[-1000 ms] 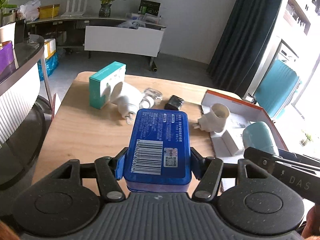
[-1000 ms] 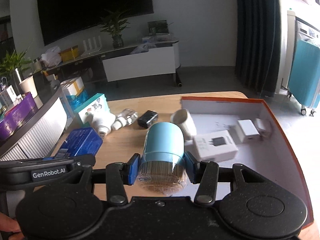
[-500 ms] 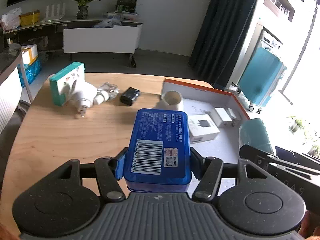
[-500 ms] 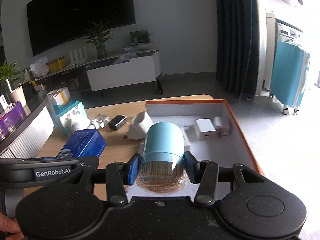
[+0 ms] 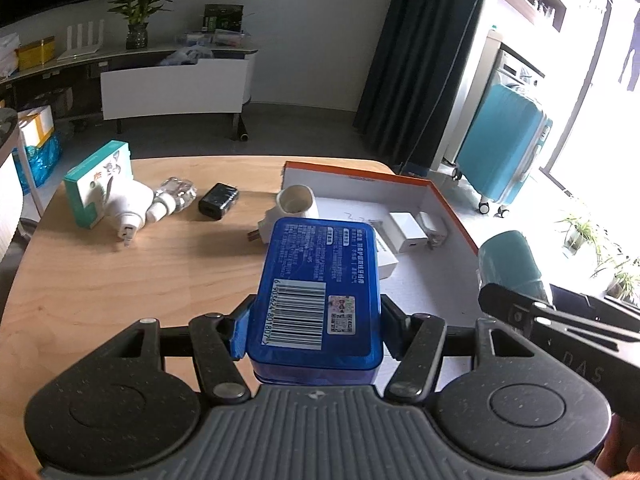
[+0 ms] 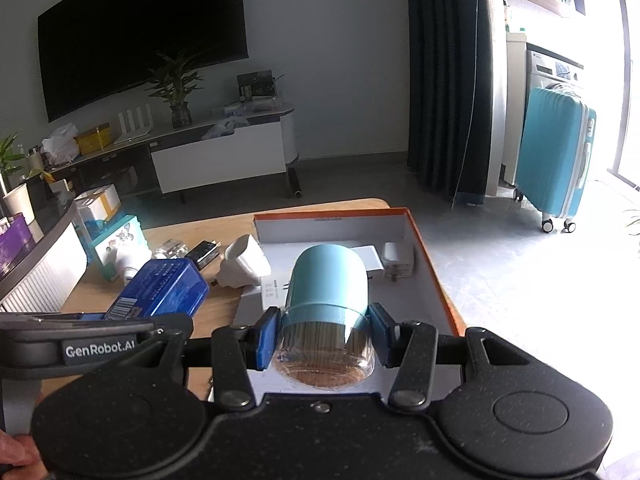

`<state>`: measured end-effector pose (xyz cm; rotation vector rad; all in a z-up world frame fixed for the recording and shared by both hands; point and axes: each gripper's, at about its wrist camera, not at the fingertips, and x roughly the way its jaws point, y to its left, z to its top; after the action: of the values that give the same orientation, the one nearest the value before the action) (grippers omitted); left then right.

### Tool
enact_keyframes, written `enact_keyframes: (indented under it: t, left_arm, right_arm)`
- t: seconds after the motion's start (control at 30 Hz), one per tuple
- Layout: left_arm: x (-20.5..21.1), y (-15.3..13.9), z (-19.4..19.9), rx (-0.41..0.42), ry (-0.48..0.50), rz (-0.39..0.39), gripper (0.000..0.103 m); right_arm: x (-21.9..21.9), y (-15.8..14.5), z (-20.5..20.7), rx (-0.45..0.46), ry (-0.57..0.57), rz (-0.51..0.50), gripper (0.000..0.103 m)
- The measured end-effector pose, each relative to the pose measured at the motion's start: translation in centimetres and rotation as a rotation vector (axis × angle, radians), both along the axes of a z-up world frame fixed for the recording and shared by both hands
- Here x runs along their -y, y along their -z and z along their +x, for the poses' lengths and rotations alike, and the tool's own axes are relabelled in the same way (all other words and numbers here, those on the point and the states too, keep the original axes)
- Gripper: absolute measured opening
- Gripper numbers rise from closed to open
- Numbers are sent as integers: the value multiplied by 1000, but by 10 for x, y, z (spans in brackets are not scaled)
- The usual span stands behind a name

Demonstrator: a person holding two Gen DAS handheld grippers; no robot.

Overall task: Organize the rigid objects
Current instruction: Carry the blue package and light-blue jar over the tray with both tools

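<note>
Carrying two items at once toward the orange-rimmed box (image 6: 420, 240): left gripper (image 5: 314, 330) is clenched on the blue tin (image 5: 318, 288), barcode face up, squeezed across its short sides near the rear end so most of it sticks out forward. Right gripper (image 6: 324, 338) is clamped on the teal toothpick jar (image 6: 326, 304), lying on its side, pads on the clear base section, teal cap pointing away. Both are held in the air above the near edge of the box, likely so they can drop in beside the white chargers (image 5: 408, 232) already inside. Still out on the wooden table (image 5: 120, 280): white adapter (image 5: 294, 210) touching the box's outer edge, black charger (image 5: 218, 200), teal carton (image 5: 98, 188), clear-topped plug (image 5: 172, 196).
</note>
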<state>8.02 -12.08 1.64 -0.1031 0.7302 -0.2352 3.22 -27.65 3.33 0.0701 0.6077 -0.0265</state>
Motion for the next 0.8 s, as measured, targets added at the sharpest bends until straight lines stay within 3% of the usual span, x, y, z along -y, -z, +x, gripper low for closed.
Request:
enact_keyframes:
  t: [0.8]
  left_arm:
    - [42, 3, 11, -3, 99, 29, 62]
  right_arm:
    - [38, -3, 11, 13, 78, 7, 58]
